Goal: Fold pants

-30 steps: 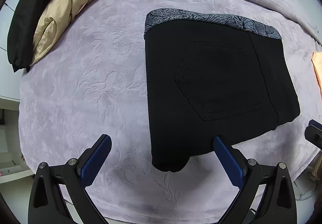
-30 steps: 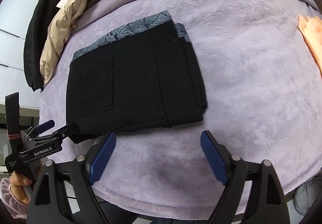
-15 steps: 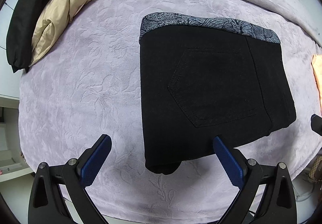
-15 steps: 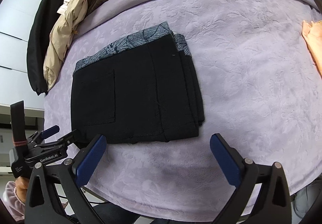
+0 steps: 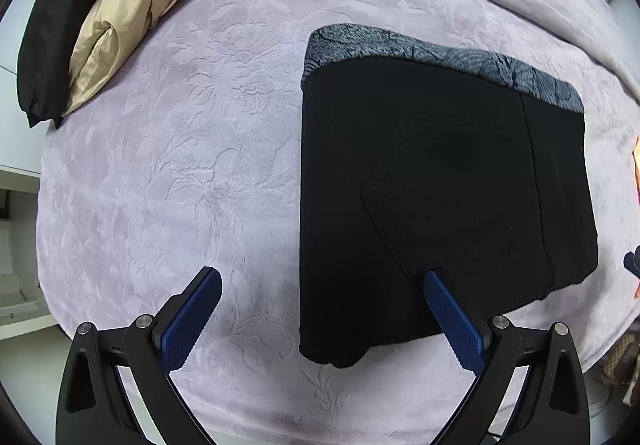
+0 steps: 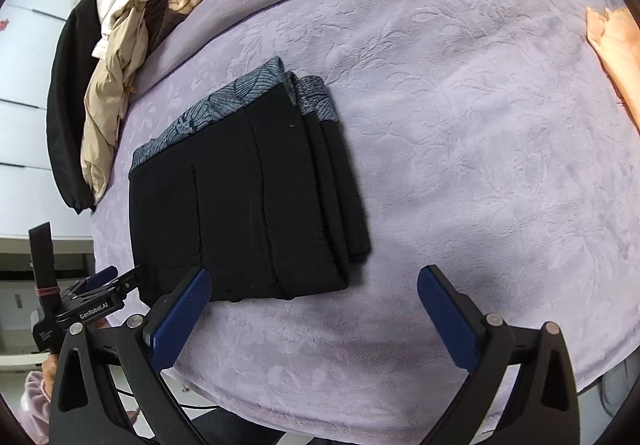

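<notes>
The black pants [image 5: 440, 197] lie folded in a compact rectangle on the lilac blanket [image 5: 180, 165], a grey patterned waistband along the far edge and a back pocket facing up. My left gripper [image 5: 322, 319] hovers open over their near left corner, its right finger above the fabric, nothing held. In the right wrist view the same pants [image 6: 248, 197] show stacked layers on their right side. My right gripper [image 6: 314, 311] stands open just in front of their near edge, holding nothing. The left gripper [image 6: 116, 279] also appears there, at the pants' near left corner.
A heap of clothes, a beige jacket [image 5: 132, 17] and a black garment [image 6: 64, 105] among them, lies at the blanket's far left. An orange cloth [image 6: 616, 45] sits at the right edge. The blanket's near edge drops off just behind the grippers. A hand in a pink sleeve [image 6: 36, 389] holds the left gripper.
Both grippers have drawn closer to the pants and shifted a little, so the pants sit further right in the left view. Both remain open.
</notes>
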A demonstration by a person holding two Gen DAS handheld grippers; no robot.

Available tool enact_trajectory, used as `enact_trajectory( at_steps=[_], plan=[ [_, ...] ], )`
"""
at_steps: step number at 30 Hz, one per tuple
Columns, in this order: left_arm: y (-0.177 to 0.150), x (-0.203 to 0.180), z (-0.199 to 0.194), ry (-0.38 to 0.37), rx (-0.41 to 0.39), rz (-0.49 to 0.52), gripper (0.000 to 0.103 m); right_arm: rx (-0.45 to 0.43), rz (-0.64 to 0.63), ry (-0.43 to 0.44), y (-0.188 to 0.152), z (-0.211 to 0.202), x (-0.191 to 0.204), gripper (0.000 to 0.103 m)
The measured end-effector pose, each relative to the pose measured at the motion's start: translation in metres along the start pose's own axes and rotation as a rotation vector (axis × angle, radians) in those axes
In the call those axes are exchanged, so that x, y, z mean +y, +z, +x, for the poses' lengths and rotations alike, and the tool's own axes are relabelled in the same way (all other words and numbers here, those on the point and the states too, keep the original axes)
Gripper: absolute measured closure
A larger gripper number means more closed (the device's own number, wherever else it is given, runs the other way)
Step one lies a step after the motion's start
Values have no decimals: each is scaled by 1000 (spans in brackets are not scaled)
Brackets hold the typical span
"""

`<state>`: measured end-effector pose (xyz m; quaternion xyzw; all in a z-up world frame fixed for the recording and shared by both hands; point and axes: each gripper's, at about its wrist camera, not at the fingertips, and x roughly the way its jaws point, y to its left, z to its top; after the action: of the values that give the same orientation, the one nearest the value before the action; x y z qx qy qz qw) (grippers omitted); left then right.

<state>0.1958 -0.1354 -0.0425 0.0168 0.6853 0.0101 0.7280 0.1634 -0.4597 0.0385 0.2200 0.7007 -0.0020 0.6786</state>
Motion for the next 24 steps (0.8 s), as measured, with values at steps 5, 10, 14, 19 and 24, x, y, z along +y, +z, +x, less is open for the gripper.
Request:
enact_trajectory(
  at_steps=[5,10,14,19,24],
  plan=[
    [12,10,-3,-79,-9,-40,2,12,21,27,9,3,-14,0],
    [24,15,1,-110,-20,-54,2,47,26,39,18,12,-27,0],
    [31,15,6,-97,-13,-57,2,63,45,55,24,17,-36,0],
    [40,17,13,-103,-11,-73,2,85,34,73,30,27,-40,0],
    [49,19,22,-99,-17,-50,2,108,4,105,39,39,-42,0]
  ],
)
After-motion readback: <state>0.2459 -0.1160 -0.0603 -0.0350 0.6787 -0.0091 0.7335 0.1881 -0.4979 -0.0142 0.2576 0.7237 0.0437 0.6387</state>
